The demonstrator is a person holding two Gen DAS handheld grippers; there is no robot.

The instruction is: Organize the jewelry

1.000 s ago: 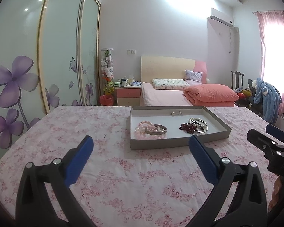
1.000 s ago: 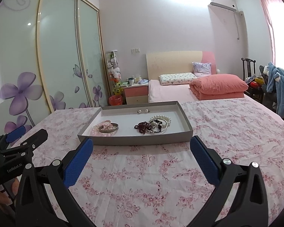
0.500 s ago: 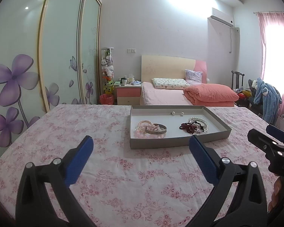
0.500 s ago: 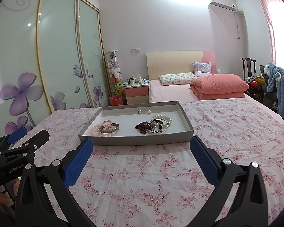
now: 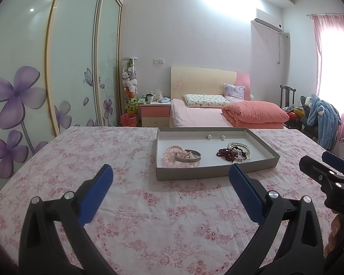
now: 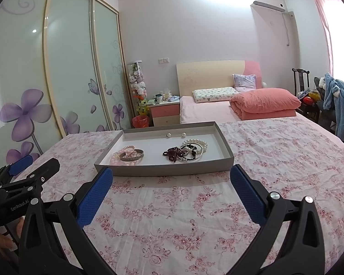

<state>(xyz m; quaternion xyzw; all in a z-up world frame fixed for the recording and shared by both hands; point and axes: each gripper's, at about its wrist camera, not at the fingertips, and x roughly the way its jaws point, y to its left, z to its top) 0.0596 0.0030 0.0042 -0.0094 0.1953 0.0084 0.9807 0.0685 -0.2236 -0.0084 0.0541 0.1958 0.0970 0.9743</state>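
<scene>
At the bottom of the left wrist view the left claw [image 5: 170, 174] stands wide open with nothing between its blue pads; the right claw [image 6: 171, 177] at the bottom of its own view is spread just as wide and also holds nothing. Both hover over a surface covered in a pink floral cloth [image 6: 195, 206]. At the lower left of the right wrist view, white lettering on the left tool reads "GenRobot.AI".

Beyond the pads, in the middle of each frame, a shallow grey tray [image 5: 195, 174] rests on the cloth. Its left part holds a metal bangle [image 5: 187, 156] on pink bead bracelets [image 5: 172, 151]; its right part holds dark red beads [image 5: 227, 154] beside a white pearl bracelet [image 6: 195, 142], and two pearl earrings [image 5: 215, 137] lie near the far wall.

Farther back stand a bed [image 5: 201, 114] with a salmon quilt [image 5: 254, 113], a pink nightstand [image 5: 154, 113], a flowered sliding wardrobe [image 5: 34, 80] at left, an air conditioner [image 5: 267, 21] at upper right and pink curtains [image 5: 332, 68].
</scene>
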